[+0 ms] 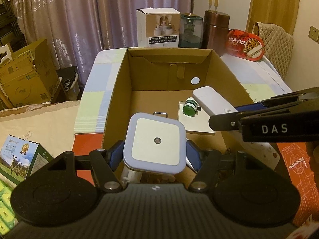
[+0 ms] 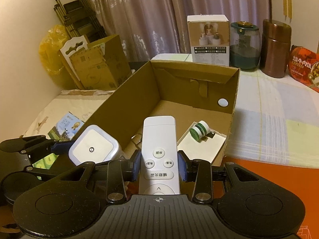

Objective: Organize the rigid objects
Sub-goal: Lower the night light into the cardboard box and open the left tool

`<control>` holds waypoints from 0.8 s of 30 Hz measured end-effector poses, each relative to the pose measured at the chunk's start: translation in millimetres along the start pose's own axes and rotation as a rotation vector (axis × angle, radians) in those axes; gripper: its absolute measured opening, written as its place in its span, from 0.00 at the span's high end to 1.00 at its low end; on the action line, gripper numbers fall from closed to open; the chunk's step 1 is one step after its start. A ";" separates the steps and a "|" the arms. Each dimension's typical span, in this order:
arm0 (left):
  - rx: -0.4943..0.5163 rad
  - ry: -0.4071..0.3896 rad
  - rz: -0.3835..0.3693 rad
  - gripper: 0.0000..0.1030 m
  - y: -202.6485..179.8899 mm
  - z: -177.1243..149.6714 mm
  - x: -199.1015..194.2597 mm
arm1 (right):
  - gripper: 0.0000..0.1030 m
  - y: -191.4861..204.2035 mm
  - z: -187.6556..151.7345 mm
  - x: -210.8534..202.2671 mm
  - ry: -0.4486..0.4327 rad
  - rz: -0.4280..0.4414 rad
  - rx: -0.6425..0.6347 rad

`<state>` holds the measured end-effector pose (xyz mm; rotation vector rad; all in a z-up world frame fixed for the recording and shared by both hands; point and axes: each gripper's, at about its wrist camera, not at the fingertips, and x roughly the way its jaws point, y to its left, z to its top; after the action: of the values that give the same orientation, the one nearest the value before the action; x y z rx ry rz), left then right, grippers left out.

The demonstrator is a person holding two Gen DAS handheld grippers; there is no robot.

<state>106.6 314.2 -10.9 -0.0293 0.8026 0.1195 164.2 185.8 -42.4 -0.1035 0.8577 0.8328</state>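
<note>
My left claw point(image 1: 154, 155) grips the night light point(image 1: 154, 143), right claw point(image 2: 159, 166) grips the remote point(image 2: 158, 149); both hang over the box's point(image 2: 236, 91) near edge, remote's long axis pointing inward.

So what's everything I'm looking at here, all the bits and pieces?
cardboard box: one, brown, open, middle of the table
night light: one, white square with bluish rim, held in the left claw over the box's near edge
remote control: one, white, held in the right claw over the box
small bottle: one, white with green cap, lying on the card in the box
flat card: one, white, on the box floor
white carton: one, behind the box
glass jar: one, teal, beside the carton
canister: one, copper brown, right of the jar
food tub: one, red, far right
left claw: one, black with blue pads
right claw: one, black with blue pads
</note>
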 end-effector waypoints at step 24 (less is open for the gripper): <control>0.027 0.017 -0.014 0.41 -9.6 2.2 12.3 | 0.66 -8.8 -1.3 6.1 0.005 0.009 0.013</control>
<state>117.8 306.0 -18.4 -0.0099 0.8206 0.0951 171.7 182.9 -49.7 -0.0907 0.8682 0.8357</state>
